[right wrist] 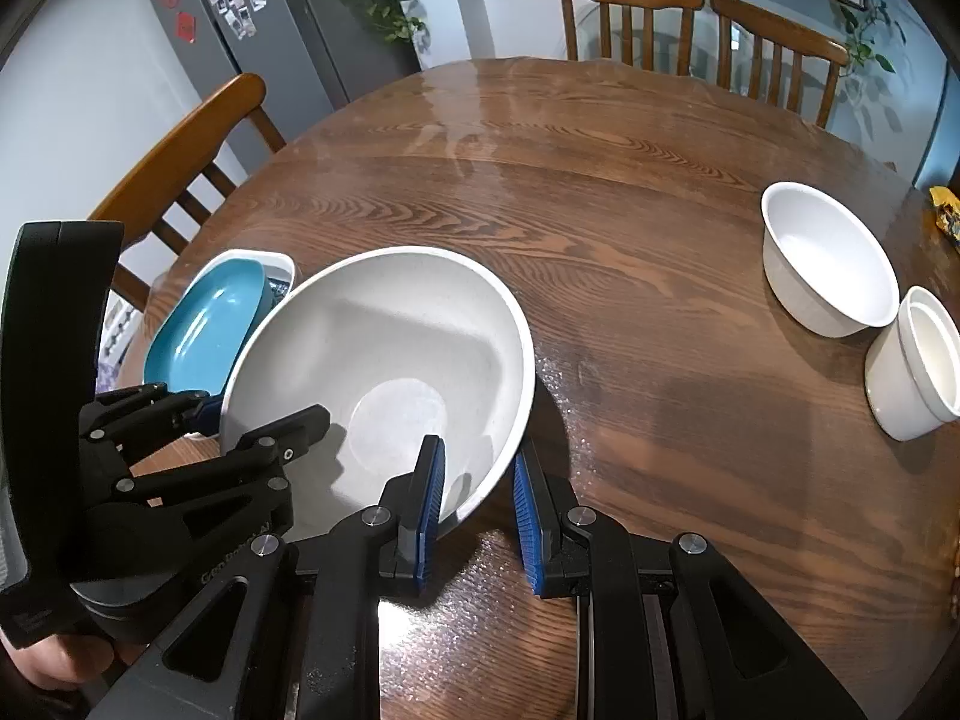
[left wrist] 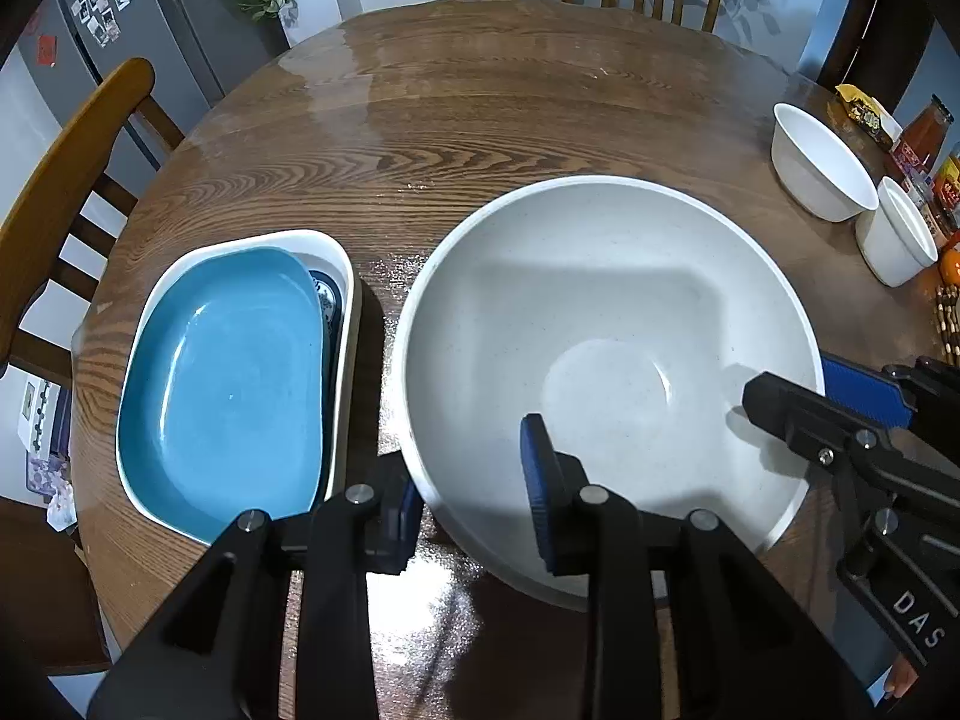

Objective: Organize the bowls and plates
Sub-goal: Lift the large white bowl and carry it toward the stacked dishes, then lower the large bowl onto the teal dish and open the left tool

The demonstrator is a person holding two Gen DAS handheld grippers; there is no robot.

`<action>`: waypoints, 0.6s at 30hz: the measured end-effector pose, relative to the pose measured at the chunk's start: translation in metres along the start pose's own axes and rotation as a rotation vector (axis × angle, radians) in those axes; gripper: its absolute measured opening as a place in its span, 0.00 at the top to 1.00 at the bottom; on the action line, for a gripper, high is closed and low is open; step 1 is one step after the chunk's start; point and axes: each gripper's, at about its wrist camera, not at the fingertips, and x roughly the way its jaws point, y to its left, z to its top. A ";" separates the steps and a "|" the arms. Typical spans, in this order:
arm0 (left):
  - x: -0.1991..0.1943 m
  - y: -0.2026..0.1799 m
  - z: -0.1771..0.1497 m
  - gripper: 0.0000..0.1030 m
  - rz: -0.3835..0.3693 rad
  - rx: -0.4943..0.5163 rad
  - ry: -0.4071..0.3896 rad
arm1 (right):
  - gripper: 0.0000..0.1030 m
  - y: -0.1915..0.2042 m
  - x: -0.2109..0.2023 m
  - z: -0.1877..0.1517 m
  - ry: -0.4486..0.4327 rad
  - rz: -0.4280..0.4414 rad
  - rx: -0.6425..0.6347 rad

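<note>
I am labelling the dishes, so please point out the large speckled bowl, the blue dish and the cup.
large speckled bowl (left wrist: 600,312): left wrist view, inner wall.
blue dish (left wrist: 228,372): left wrist view, flat bottom.
cup (right wrist: 900,384): right wrist view, outer side wall.

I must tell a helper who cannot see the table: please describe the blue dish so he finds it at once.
Start at the round wooden table. Left of the big speckled white bowl lies a white tray. The blue dish sits inside it, the only blue dish among white ones.
</note>
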 end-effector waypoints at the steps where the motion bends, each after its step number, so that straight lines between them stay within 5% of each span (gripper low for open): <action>1: 0.000 0.000 0.000 0.73 0.002 0.000 -0.001 | 0.77 0.000 0.000 0.000 0.003 0.001 0.001; 5: -0.001 -0.001 -0.001 0.68 0.008 -0.010 -0.003 | 0.69 -0.003 0.001 -0.001 0.016 0.024 0.016; 7: -0.003 -0.001 -0.001 0.55 0.018 -0.016 -0.011 | 0.58 -0.003 -0.002 -0.002 0.003 0.020 0.011; 18: -0.030 0.002 0.001 0.22 0.035 -0.064 -0.063 | 0.53 -0.026 -0.029 -0.010 -0.054 0.003 0.057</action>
